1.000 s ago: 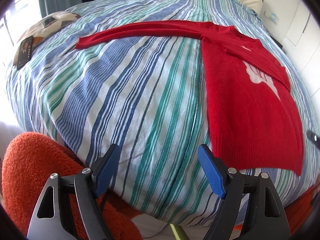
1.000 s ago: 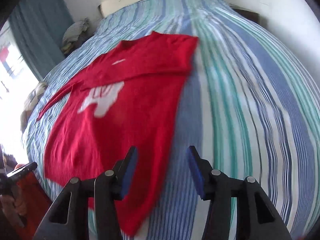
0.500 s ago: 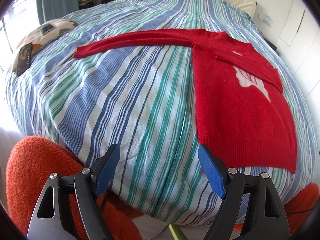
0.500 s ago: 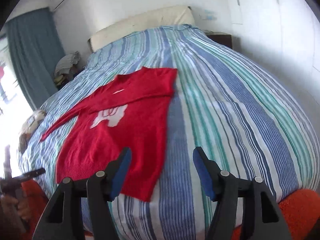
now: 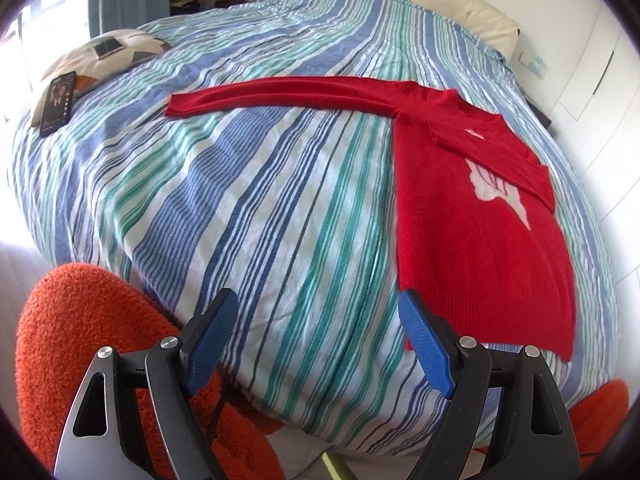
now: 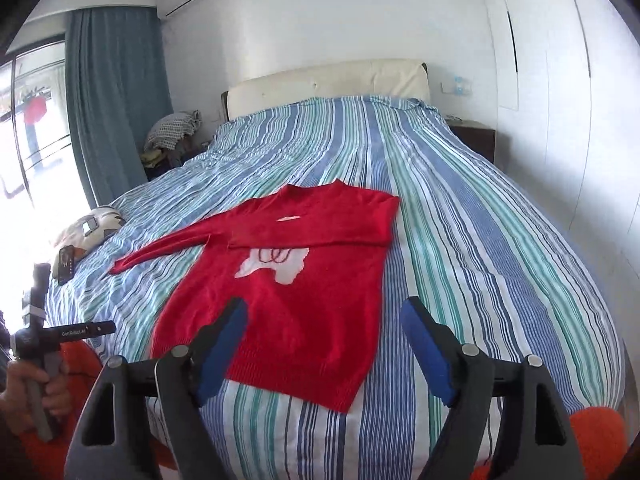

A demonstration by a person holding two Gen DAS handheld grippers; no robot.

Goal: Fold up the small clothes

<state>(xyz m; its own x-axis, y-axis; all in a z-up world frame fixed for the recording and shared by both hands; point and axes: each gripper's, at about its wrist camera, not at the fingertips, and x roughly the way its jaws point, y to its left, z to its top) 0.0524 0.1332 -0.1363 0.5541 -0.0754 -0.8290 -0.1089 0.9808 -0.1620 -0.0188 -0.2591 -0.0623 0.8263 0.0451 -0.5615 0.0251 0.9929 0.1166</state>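
A red sweater (image 5: 480,216) with a white motif lies flat on the striped bed (image 5: 260,200). Its right sleeve is folded across the chest; its left sleeve (image 5: 280,94) stretches out straight to the left. It also shows in the right wrist view (image 6: 304,292). My left gripper (image 5: 320,344) is open and empty, held off the bed's near edge, left of the sweater's hem. My right gripper (image 6: 324,352) is open and empty, held above the near edge just before the hem.
A patterned pillow (image 5: 108,56) with a phone (image 5: 58,102) and a small device lies at the bed's left side. An orange fuzzy fabric (image 5: 80,340) is below the near edge. A headboard (image 6: 324,80), curtain (image 6: 116,100) and nightstand (image 6: 476,138) surround the bed.
Both grippers have pulled back and risen from the bed. The right view now takes in the whole bed and room. The sweater has not moved.
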